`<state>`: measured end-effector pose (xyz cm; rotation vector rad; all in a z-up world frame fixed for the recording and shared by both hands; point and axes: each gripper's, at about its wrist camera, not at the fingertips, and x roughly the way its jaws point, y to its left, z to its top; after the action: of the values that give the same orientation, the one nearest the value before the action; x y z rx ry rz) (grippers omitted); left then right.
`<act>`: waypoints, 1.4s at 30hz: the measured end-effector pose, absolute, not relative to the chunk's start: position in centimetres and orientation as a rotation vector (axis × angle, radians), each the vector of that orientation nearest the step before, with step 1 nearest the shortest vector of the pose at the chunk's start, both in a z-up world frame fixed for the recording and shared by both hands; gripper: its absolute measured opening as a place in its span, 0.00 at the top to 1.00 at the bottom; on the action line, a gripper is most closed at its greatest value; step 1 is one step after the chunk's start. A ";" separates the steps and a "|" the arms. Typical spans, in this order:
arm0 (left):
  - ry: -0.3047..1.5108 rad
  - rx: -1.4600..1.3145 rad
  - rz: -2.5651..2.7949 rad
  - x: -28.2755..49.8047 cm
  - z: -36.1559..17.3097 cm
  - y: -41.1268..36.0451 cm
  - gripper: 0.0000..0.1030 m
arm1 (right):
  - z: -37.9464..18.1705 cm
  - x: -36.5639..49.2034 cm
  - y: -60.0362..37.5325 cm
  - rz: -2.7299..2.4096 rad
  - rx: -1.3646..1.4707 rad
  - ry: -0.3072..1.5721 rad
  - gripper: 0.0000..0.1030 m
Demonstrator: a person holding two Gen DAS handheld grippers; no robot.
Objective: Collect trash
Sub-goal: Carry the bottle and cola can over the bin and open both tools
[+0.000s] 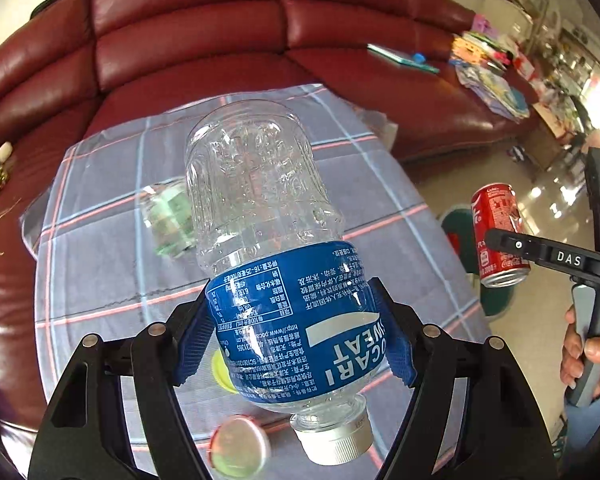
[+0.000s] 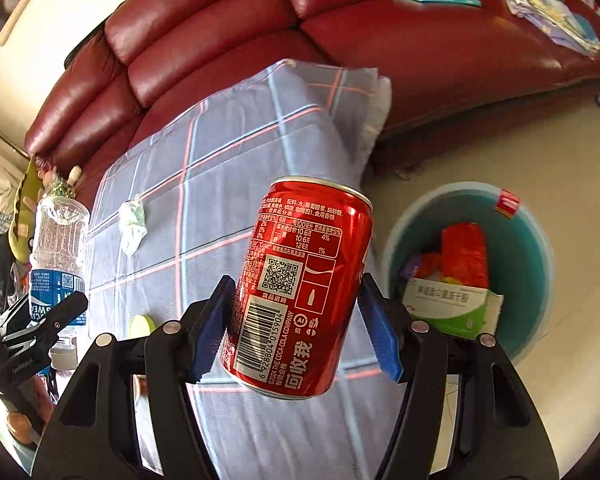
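My left gripper (image 1: 292,292) is shut on a clear plastic bottle (image 1: 260,184) with a blue label, its white cap nearest the camera. It hangs above the plaid tablecloth (image 1: 100,264). My right gripper (image 2: 296,280) is shut on a red cola can (image 2: 300,288), held tilted beyond the table's edge. A teal bin (image 2: 532,264) stands on the floor to the can's right and holds a red wrapper and a green-and-white box. In the right wrist view the bottle (image 2: 58,240) shows at far left. A crumpled wrapper (image 2: 132,224) and a yellow-green lid (image 2: 142,326) lie on the cloth.
A dark red leather sofa (image 1: 188,28) curves behind the table, with papers and books (image 1: 488,68) piled at its right end. A round lid (image 1: 240,444) lies near the table's front. A person's hand (image 1: 588,356) grips the right tool's handle over the shiny floor.
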<state>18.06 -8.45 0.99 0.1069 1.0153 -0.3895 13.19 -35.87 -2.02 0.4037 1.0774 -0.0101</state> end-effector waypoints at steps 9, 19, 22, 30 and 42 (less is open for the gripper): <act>1.043 0.199 -0.595 17.1 -1.1 -19.5 0.29 | -2.6 8.4 -46.0 -0.205 0.505 1.043 0.42; 1.107 0.286 -0.750 16.4 -4.6 -30.0 0.29 | -5.3 6.3 -51.1 -0.290 0.577 1.061 0.41; 1.132 0.300 -0.779 16.4 -5.9 -32.3 0.29 | -5.7 6.1 -52.1 -0.303 0.585 1.068 0.41; 1.192 0.321 -0.793 17.3 -8.7 -35.9 0.28 | -6.2 6.3 -53.3 -0.326 0.589 1.079 0.41; 1.184 0.314 -0.719 18.6 -9.2 -35.5 0.08 | -6.7 7.1 -53.4 -0.318 0.582 1.089 0.41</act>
<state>18.62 -35.51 -9.19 0.3139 1.1839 -0.7187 7.07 -53.44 -6.73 0.5816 1.0888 -0.3176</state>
